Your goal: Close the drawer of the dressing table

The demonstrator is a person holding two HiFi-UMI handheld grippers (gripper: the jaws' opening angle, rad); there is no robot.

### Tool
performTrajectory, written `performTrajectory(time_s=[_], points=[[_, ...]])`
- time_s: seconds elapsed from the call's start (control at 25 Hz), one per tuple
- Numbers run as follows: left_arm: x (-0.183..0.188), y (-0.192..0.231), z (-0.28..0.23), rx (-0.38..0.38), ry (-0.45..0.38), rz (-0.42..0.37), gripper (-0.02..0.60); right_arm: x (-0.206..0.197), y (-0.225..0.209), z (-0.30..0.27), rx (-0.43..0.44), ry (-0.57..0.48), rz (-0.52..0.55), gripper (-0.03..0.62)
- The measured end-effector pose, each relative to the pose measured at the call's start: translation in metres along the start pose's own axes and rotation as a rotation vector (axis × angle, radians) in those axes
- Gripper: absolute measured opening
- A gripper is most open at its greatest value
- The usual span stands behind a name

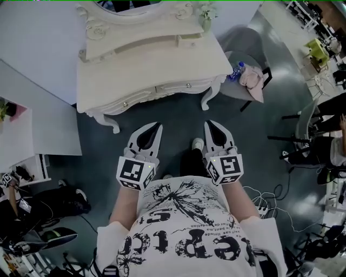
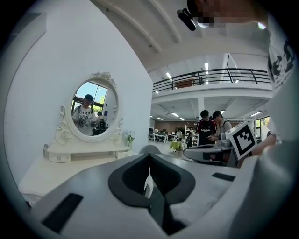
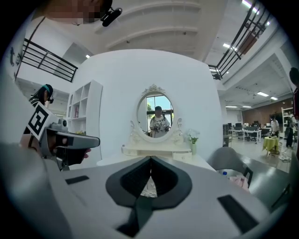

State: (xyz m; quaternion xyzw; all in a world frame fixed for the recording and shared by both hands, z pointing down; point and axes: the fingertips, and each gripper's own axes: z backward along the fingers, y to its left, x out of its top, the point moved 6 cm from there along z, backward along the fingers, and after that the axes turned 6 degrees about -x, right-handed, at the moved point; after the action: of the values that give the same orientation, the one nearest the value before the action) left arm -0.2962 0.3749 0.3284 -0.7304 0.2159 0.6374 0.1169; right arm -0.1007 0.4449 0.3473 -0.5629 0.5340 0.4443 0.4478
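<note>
The white dressing table [image 1: 108, 81] stands ahead of me, its oval mirror [image 3: 158, 115] on a low shelf. The front drawer [image 1: 162, 89] with two small knobs faces me; how far out it stands I cannot tell. A small shelf drawer [image 1: 190, 39] at the right end seems to stick out slightly. My left gripper [image 1: 158, 125] and right gripper [image 1: 207, 123] hang side by side over the floor, short of the table's front, touching nothing. Both are shut with nothing between the jaws, which meet in a thin line in the left gripper view [image 2: 149, 158] and the right gripper view [image 3: 150, 159].
A grey chair [image 1: 238, 40] stands right of the table with a pink cloth [image 1: 253, 80] and a water bottle [image 1: 237, 70] on it. A small plant [image 1: 205, 13] sits on the table's right corner. Cables and equipment lie on the floor at right; people stand in the background.
</note>
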Motion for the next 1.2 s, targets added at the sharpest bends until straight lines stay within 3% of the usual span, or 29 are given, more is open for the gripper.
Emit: performTrajectory(time_s=[0.68, 0.96, 1.2], points=[[0.032, 0.037, -0.240, 0.116, 0.022, 0.036, 0.020, 0.024, -0.191, -0.174, 0.114, 0.053, 0.039, 0.017], [0.033, 0.046, -0.296, 0.133, 0.031, 0.067, 0.020, 0.021, -0.229, -0.224, 0.158, 0.108, 0.045, 0.017], [0.029, 0.089, -0.317, 0.188, 0.056, 0.086, 0.020, 0.020, -0.237, -0.282, 0.175, 0.133, 0.027, 0.017]])
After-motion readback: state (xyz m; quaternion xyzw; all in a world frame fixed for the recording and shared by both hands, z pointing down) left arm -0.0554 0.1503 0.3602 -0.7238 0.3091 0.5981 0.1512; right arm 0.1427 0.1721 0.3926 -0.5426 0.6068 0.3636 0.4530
